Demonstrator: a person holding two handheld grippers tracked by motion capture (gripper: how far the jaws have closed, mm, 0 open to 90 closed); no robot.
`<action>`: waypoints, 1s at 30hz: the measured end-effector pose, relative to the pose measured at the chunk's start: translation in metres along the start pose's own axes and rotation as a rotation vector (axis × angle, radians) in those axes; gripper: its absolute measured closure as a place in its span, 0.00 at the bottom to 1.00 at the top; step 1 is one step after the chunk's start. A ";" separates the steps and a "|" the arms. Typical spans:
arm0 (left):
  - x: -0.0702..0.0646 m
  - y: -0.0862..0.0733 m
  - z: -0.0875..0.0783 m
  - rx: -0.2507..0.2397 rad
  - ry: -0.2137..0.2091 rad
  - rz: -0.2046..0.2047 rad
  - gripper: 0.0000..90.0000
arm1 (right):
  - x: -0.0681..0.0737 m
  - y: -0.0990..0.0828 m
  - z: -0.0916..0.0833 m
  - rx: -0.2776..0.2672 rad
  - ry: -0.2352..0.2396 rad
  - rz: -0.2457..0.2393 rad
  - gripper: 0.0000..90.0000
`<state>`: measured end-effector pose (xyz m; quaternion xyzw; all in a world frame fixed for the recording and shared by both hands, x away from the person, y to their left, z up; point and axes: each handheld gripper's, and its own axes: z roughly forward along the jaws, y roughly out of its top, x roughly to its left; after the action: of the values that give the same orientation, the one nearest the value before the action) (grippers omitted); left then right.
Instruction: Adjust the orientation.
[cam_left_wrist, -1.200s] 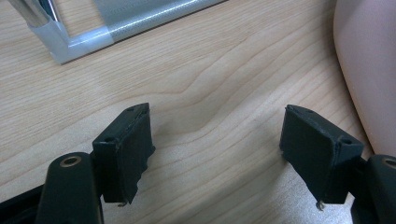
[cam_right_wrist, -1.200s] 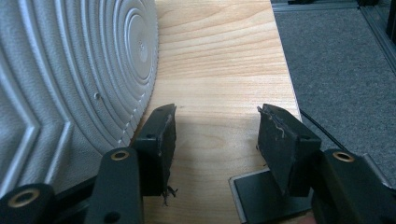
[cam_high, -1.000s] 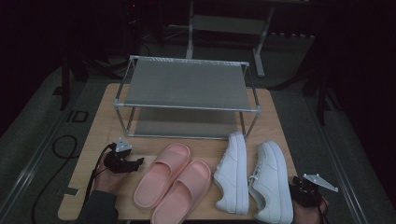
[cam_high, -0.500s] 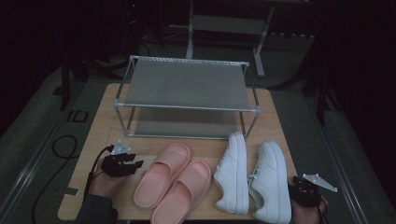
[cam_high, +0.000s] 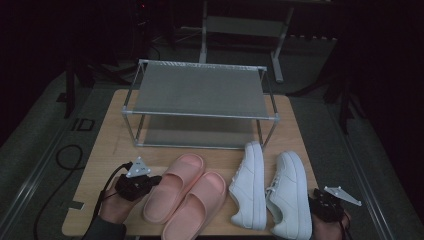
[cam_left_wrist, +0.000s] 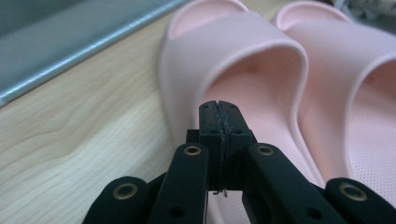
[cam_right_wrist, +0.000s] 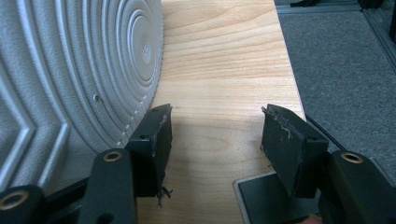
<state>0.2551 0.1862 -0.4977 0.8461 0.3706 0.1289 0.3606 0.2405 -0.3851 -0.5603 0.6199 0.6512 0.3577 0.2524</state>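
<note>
Left tool (cam_left_wrist: 218, 108) closed — empty, pink slipper (cam_left_wrist: 243, 70) just ahead

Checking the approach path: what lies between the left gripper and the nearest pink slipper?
Nothing: the left gripper, jaws shut, points at the pink slipper over bare table, per its own view.

matt pink foam slippers (cam_high: 185, 195), wood-grain table (cam_high: 107, 145)

Left gripper (cam_high: 150, 181) has drawn in toward the outer pale pink rubber slide sandal (cam_high: 173, 187), now just beside it, its jaws having just closed (nothing between them).
</note>
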 end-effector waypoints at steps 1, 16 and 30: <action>-0.002 0.001 0.003 0.006 -0.003 0.004 0.99 | 0.000 0.000 0.000 0.000 0.000 0.000 0.47; -0.010 0.007 0.039 0.095 0.078 0.036 0.99 | 0.000 0.000 0.000 -0.002 -0.001 0.002 0.46; 0.007 -0.006 0.032 0.084 0.152 -0.051 0.99 | 0.000 0.000 0.000 -0.002 0.000 0.004 0.46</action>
<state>0.2721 0.1773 -0.5243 0.8386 0.4233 0.1681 0.2989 0.2408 -0.3855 -0.5604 0.6210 0.6496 0.3589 0.2522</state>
